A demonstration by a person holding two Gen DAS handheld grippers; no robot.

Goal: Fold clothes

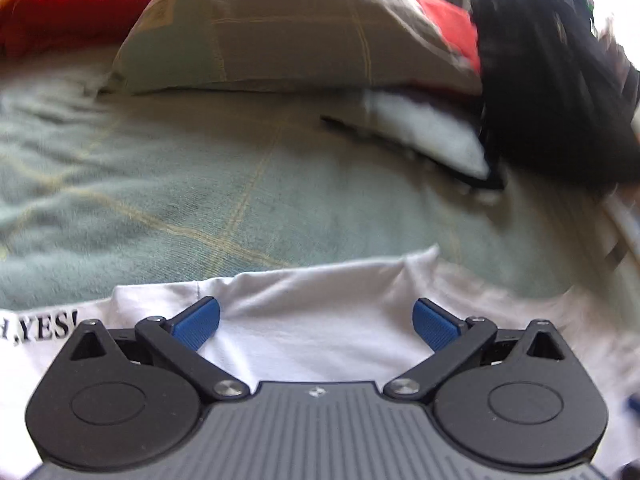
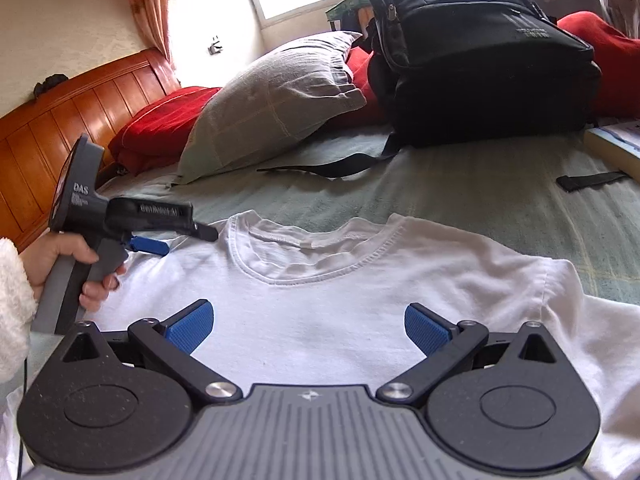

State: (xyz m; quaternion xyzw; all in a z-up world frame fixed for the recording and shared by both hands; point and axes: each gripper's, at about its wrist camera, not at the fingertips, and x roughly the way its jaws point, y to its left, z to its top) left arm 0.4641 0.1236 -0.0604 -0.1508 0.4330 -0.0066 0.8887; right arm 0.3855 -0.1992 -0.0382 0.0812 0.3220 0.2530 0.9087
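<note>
Fingers: blue-padded pairs of the left gripper and right gripper both spread wide, holding nothing
Garment: white cotton T-shirt lies flat on the green checked bed cover, collar away from the right camera
Left hand: grips its tool at the shirt's shoulder
Background: black fabric backpack beside grey pillow

White T-shirt print: "YES!" (start cut off). Left gripper housing: "DAS"; smaller lettering unreadable.
</note>
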